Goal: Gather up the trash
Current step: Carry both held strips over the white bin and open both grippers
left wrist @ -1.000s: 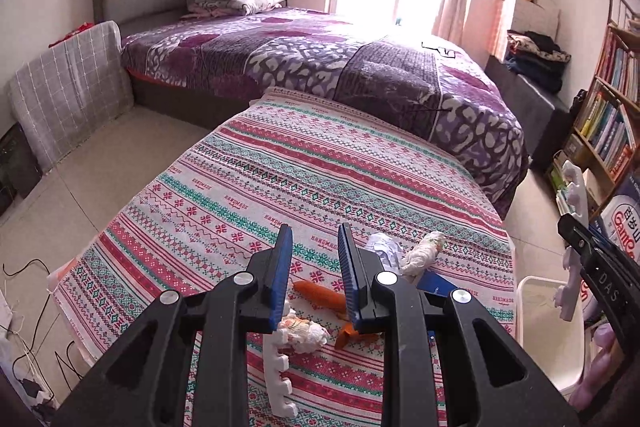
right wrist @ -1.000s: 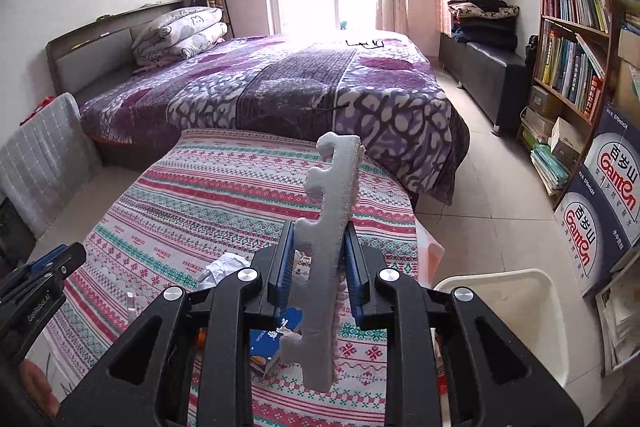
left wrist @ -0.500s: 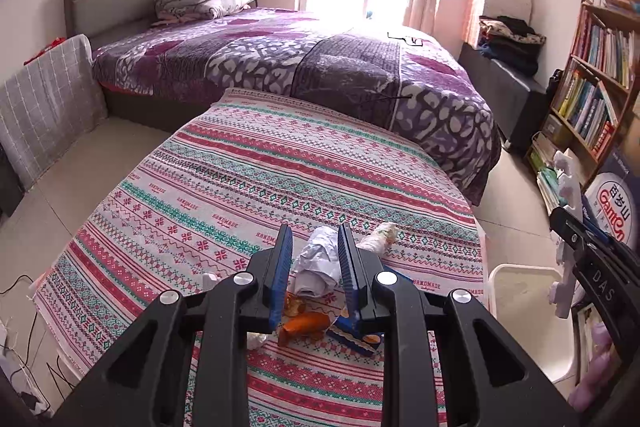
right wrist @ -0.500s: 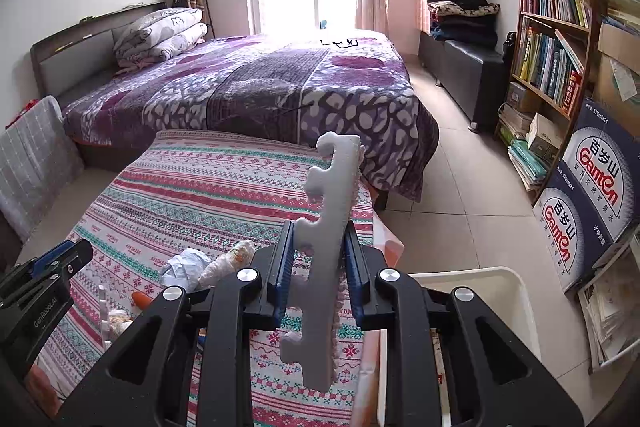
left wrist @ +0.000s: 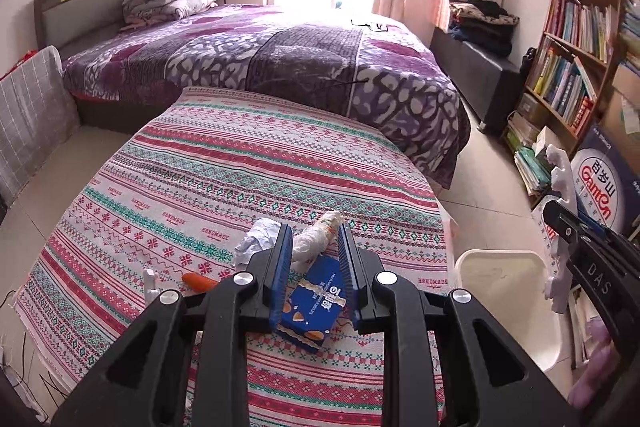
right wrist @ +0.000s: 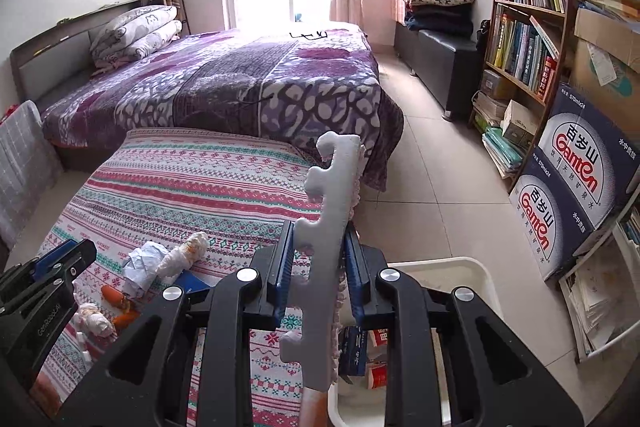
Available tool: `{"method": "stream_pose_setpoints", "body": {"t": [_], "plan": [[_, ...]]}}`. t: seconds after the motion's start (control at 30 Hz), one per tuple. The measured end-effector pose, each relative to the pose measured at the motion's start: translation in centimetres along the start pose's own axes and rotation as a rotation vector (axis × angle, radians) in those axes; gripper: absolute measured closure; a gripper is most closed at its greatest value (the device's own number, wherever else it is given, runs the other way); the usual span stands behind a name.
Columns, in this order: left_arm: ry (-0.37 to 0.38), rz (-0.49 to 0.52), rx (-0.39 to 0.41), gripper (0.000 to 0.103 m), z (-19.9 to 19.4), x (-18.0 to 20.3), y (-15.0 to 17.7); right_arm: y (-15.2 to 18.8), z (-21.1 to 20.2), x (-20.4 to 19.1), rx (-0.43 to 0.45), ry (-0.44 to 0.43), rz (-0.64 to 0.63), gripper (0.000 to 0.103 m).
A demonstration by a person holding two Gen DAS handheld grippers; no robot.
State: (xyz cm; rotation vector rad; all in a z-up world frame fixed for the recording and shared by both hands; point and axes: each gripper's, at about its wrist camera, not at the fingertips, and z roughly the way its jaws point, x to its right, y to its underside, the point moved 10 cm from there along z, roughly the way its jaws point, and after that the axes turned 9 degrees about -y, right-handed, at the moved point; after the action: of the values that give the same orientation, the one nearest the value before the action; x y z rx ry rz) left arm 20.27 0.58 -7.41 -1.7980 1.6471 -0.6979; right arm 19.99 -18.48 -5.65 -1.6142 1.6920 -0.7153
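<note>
Right gripper (right wrist: 318, 269) clamped a white notched foam strip (right wrist: 326, 247), its long axis upright, with the white plastic bin (right wrist: 486, 277) just below and rightward. Left gripper (left wrist: 313, 269) hung with jaws parted over a blue snack box (left wrist: 314, 311) on the striped cloth (left wrist: 240, 179) marked "HANDMADE"; nearby cartons (right wrist: 576, 167) read "Ganten".

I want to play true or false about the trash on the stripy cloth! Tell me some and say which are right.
1. The right gripper is shut on a white foam strip. True.
2. The left gripper is holding the blue snack box. False: it is open above the box.
3. The white bin sits on the bed. False: it stands on the floor beside the striped tablecloth.
4. Crumpled paper lies on the tablecloth. True.
</note>
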Motion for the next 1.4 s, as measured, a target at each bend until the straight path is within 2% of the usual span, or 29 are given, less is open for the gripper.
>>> {"method": "stream_pose_setpoints", "body": {"t": [0.67, 0.8, 0.93, 1.13, 1.4], "plan": [[0.096, 0.125, -0.023, 0.079, 0.3, 8.8, 2.0, 1.4, -0.6, 8.1, -0.049, 0.111, 0.087, 0.078], [0.116, 0.143, -0.026, 0.079, 0.3, 10.3, 2.4, 1.7, -1.0, 9.9, -0.052, 0.139, 0.126, 0.06], [0.136, 0.164, -0.029, 0.079, 0.3, 11.9, 2.8, 2.0, -1.5, 12.0, -0.05, 0.168, 0.162, 0.05], [0.168, 0.191, -0.04, 0.079, 0.4, 14.4, 3.6, 2.5, -2.2, 14.9, -0.051, 0.203, 0.206, 0.044], [0.241, 0.221, -0.094, 0.079, 0.9, 18.2, 5.3, 2.8, -3.2, 17.8, -0.045, 0.228, 0.262, 0.036]]}}
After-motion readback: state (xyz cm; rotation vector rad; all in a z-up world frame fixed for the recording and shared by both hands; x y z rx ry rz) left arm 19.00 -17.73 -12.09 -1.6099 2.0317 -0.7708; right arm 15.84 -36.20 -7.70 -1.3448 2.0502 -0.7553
